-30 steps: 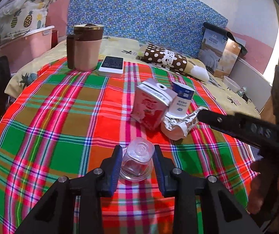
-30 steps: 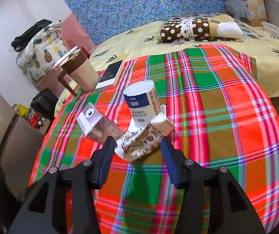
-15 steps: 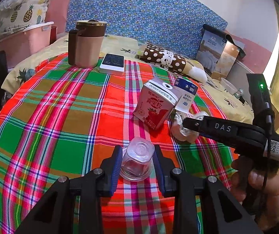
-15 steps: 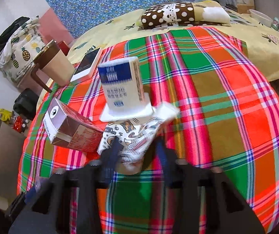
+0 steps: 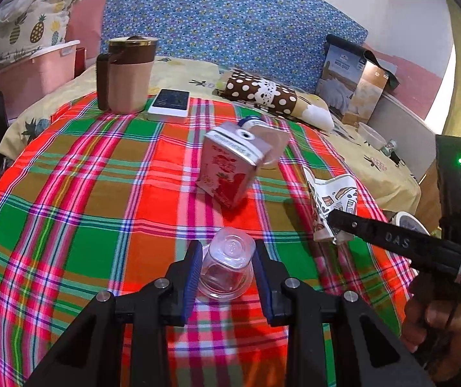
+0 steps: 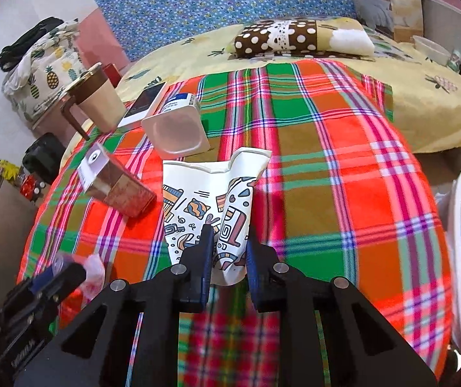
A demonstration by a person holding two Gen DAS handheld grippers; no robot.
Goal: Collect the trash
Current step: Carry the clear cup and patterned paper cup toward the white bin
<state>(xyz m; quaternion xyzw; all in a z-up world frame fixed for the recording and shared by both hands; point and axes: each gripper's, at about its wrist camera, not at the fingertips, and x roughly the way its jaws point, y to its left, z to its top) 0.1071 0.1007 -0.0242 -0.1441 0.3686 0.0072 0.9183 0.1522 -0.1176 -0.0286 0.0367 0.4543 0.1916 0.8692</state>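
Pinching the crushed paper cup (image 6: 217, 213), the right claw (image 6: 228, 251) has just been closing, and its blue pads now press on the cup's lower end. Half a second ago that cup lay against the yogurt tub (image 6: 175, 132); now it is lifted clear of the cloth, as the left view shows, and the tub has tipped over so its open mouth faces the right camera. The carton (image 5: 230, 164) has also leaned further, seemingly knocked in the pull. By my reading one piece of trash is secured, and the white-rimmed bin (image 6: 456, 258) sits at the right edge, near enough for a drop.

The left claw (image 5: 225, 264) holds a narrow grip on the clear plastic cup (image 5: 225, 264), which sits upside down between its pads, unchanged over the last second.

The paper cup is thin printed card, creased flat and folded along its length, so it should stay put in a pinch. The plastic cup is glossy, thin-walled and likely to flex. The tub is smooth white plastic with a squarish rim. The carton is a waxy box with sharp corners. Beneath them the plaid cloth (image 5: 69, 193) over the worktop is soft and wrinkle-prone.
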